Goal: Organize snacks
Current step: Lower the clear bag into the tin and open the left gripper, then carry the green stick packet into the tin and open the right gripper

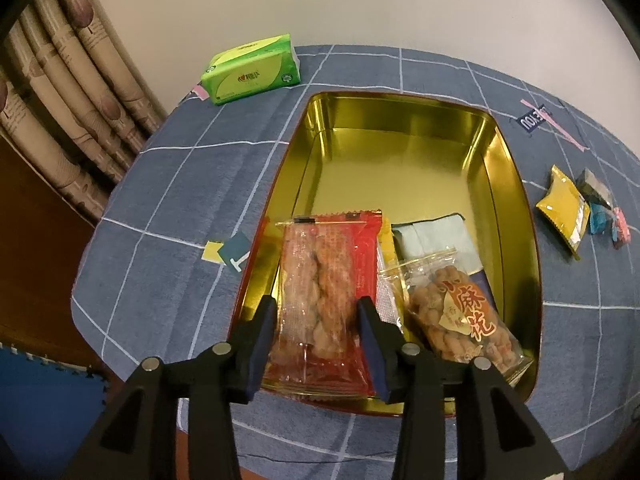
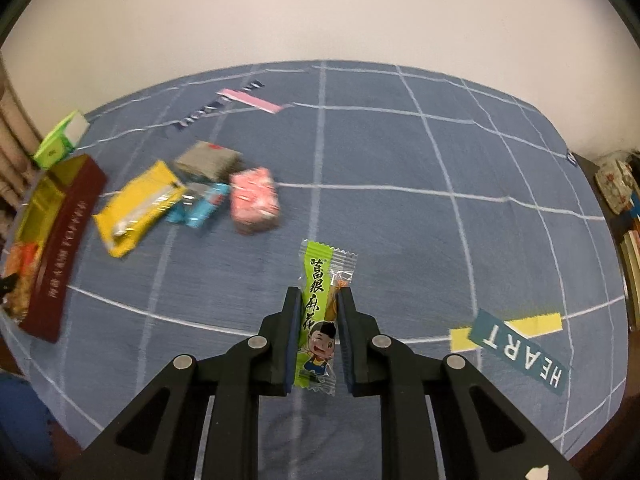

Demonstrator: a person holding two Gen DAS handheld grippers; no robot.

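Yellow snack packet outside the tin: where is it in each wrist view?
Left wrist view: yellow packet at the right edge, right of the gold tin.
Right wrist view: yellow packet centre-left, right of the tin.
Shared landmark: green tissue pack.

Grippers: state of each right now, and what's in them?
Left gripper: open around the red twist-snack packet lying in the gold tin; not clamped.
Right gripper: shut on the green snack packet.

Green tissue pack (image 1: 252, 70) on blue checked cloth (image 2: 400, 160), patterned curtain (image 1: 68, 120) beside it.
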